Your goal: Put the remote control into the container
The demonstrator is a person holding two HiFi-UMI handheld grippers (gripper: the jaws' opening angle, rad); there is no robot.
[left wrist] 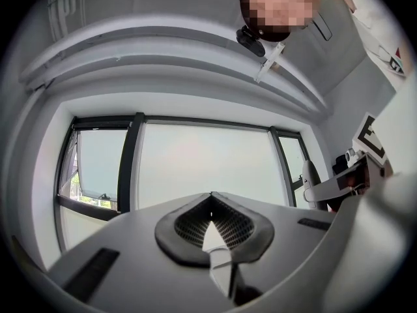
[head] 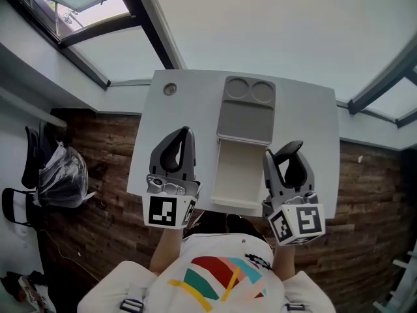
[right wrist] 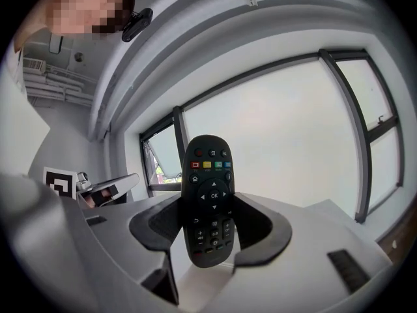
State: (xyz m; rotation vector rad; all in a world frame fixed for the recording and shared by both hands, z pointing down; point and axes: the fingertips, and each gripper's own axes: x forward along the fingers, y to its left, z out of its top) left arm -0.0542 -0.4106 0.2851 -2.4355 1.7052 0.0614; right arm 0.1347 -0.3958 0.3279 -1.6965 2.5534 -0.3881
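Observation:
The black remote control (right wrist: pixel 208 201) with coloured buttons stands upright between the jaws of my right gripper (right wrist: pixel 208 223), which is shut on its lower half. In the head view that right gripper (head: pixel 296 147) sits at the table's near right, tilted upward, just right of the container. The container (head: pixel 225 175) is a cream open box with a grey lid (head: pixel 246 116) folded back behind it. My left gripper (head: pixel 186 132) is left of the box, also tilted upward. Its jaws meet at the tips with nothing between them (left wrist: pixel 210 207).
The white table (head: pixel 306 116) has a round grommet hole (head: pixel 170 89) at its far left. Beyond the table's left edge, on the wooden floor, lie a black bag and a plastic bag (head: pixel 62 175). Both gripper views look toward windows and ceiling.

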